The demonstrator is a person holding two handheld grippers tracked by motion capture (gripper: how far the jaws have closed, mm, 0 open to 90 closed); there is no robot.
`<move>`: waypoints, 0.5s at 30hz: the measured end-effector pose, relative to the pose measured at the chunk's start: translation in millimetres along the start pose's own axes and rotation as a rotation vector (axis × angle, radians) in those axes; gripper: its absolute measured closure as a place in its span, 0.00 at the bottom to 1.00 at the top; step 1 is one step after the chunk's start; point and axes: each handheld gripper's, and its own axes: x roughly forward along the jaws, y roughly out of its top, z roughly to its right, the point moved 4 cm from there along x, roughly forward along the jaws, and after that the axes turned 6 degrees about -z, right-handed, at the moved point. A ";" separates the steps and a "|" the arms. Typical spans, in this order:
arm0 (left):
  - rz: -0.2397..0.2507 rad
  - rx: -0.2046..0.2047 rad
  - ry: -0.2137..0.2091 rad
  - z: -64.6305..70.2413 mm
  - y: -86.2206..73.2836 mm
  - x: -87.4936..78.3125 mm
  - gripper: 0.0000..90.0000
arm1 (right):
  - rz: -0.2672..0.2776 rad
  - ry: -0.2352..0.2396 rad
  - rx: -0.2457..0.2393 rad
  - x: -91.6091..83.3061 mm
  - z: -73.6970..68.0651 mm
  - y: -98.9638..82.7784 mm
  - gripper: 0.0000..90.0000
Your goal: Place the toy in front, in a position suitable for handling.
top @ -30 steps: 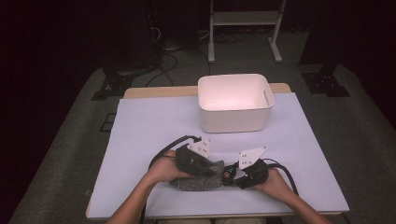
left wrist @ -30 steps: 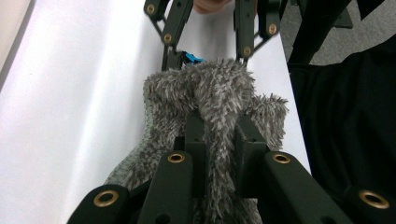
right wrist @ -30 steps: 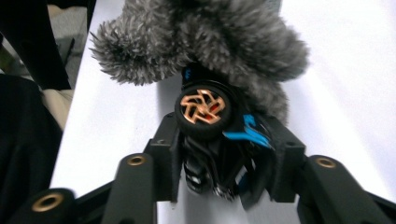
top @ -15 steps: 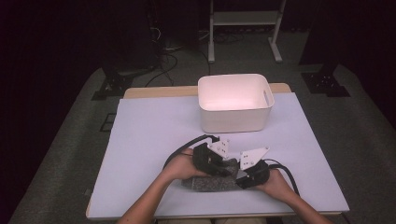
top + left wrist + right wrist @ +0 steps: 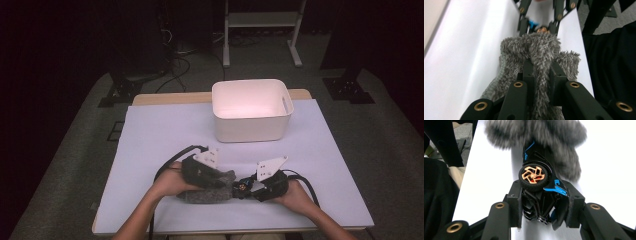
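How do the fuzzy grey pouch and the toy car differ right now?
The fuzzy grey pouch is soft, shaggy and grey; the toy car is hard, glossy black with blue trim and a copper wheel. The left gripper pinches the pouch; the right gripper clamps the car. Both are held low over the white sheet.

A sheet covers the table. A tub stands on it at the far middle. Near the front edge lies a fuzzy sock, with a toy car touching its right end. A rack stands on the floor beyond the table.
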 end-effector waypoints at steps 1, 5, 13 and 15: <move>0.002 -0.004 0.004 -0.6 -3.7 -2.6 0.88 | -0.002 0.002 0.001 -0.1 0.5 0.0 0.64; 0.021 -0.032 0.014 -0.6 -18.1 -12.3 0.88 | -0.004 0.003 0.000 0.0 0.9 0.1 0.64; 0.022 -0.035 0.019 -0.8 -20.6 -13.4 0.88 | -0.019 0.003 -0.005 -0.3 0.9 0.7 0.64; 0.018 -0.027 0.016 -1.2 -17.5 -11.8 0.88 | -0.023 0.008 0.002 -0.4 1.2 1.0 0.64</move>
